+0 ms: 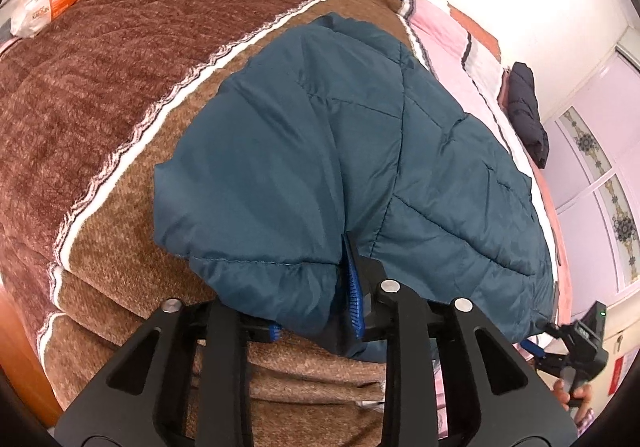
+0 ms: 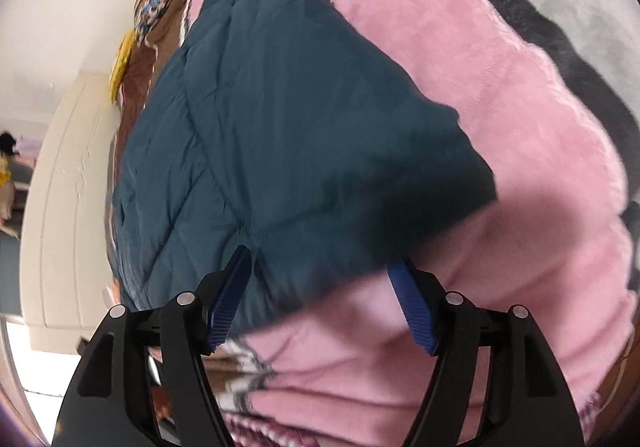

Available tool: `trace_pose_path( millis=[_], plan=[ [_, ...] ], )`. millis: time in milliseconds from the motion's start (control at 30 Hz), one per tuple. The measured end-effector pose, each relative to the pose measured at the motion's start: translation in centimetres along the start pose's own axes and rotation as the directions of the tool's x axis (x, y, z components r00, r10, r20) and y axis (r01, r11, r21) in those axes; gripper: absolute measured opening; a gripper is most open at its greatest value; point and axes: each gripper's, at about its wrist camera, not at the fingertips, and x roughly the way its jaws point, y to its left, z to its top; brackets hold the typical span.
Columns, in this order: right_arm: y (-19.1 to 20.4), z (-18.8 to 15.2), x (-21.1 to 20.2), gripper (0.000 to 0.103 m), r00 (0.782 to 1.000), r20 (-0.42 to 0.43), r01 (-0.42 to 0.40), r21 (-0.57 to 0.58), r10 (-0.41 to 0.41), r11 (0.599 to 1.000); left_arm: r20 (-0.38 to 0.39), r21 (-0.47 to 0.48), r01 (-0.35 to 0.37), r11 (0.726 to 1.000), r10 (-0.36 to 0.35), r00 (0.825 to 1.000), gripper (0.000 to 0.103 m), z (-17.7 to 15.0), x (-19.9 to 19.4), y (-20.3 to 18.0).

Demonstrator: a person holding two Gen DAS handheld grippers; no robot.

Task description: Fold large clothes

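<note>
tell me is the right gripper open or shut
Open: in the right wrist view the right gripper has its blue pads wide apart, straddling the teal jacket's edge.

1. A large teal-blue quilted jacket (image 1: pixel 360 167) lies spread flat on a bed, its padded fabric stitched in diagonal lines.
2. Its near hem is gathered and puffy, hanging slightly over the bed's front edge.
3. From the right wrist view, the jacket (image 2: pixel 288 135) looks darker, with one corner resting on pink fleece bedding.
</note>
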Motion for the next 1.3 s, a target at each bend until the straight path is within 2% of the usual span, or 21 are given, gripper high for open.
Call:
trace_pose_path(
  millis=[133, 200, 300, 367, 467, 567, 733, 867, 933, 1067, 1300],
  plan=[
    [1.8, -1.5, -1.5, 0.069, 0.995, -0.024, 0.095, -0.137, -0.099, 0.986, 0.0, 0.027, -0.038, 0.999, 0.038, 0.999, 0.036, -0.2, 0.0, -0.5],
    [3.3, -2.3, -1.8, 0.056, 0.99, -0.036, 0.124, -0.229, -0.136, 0.965, 0.005, 0.033, -0.047, 0.998, 0.047, 0.999, 0.037, -0.2, 0.0, -0.5],
    [6.5, -4.0, -1.7, 0.045, 0.981, -0.04, 0.16, -0.397, -0.191, 0.904, 0.015, 0.043, -0.066, 0.997, 0.065, 0.998, 0.038, -0.3, 0.1, -0.7],
    [8.2, -4.8, -1.5, 0.036, 0.984, -0.032, 0.14, -0.473, -0.176, 0.87, 0.023, 0.052, -0.075, 0.996, 0.074, 0.997, 0.038, -0.5, 0.1, -0.8],
    [11.0, -6.1, -1.0, 0.025, 0.996, -0.016, 0.065, -0.573, -0.091, 0.817, 0.036, 0.07, -0.088, 0.994, 0.086, 0.996, 0.038, -0.6, 0.0, -1.0],
    [14.1, -6.4, 1.2, 0.023, 0.997, -0.031, 0.036, -0.637, -0.072, 0.77, 0.043, 0.078, -0.092, 0.993, 0.089, 0.995, 0.038, -0.7, 0.0, -1.2],
    [18.8, -7.1, 5.1, 0.018, 0.993, -0.029, 0.053, -0.749, -0.112, 0.66, 0.056, 0.084, -0.088, 0.993, 0.084, 0.995, 0.038, -0.9, -0.2, -1.1],
    [20.2, -6.9, 6.7, 0.016, 0.988, 0.005, 0.097, -0.792, -0.152, 0.603, 0.061, 0.085, -0.085, 0.993, 0.08, 0.995, 0.038, -1.0, -0.2, -1.2],
    [20.8, -6.5, 7.4, 0.015, 0.982, 0.053, 0.149, -0.801, -0.179, 0.579, 0.064, 0.087, -0.079, 0.993, 0.074, 0.995, 0.038, -1.0, -0.2, -1.2],
    [20.7, -5.7, 9.8, 0.015, 0.971, 0.032, 0.165, -0.805, -0.235, 0.57, 0.069, 0.083, -0.047, 0.995, 0.041, 0.997, 0.038, -1.0, -0.5, -1.1],
    [19.1, -4.2, 13.9, 0.014, 0.959, -0.05, 0.14, -0.77, -0.278, 0.623, 0.12, 0.139, 0.008, 0.99, -0.025, 0.992, 0.037, -1.2, -1.6, -2.5]
  ],
)
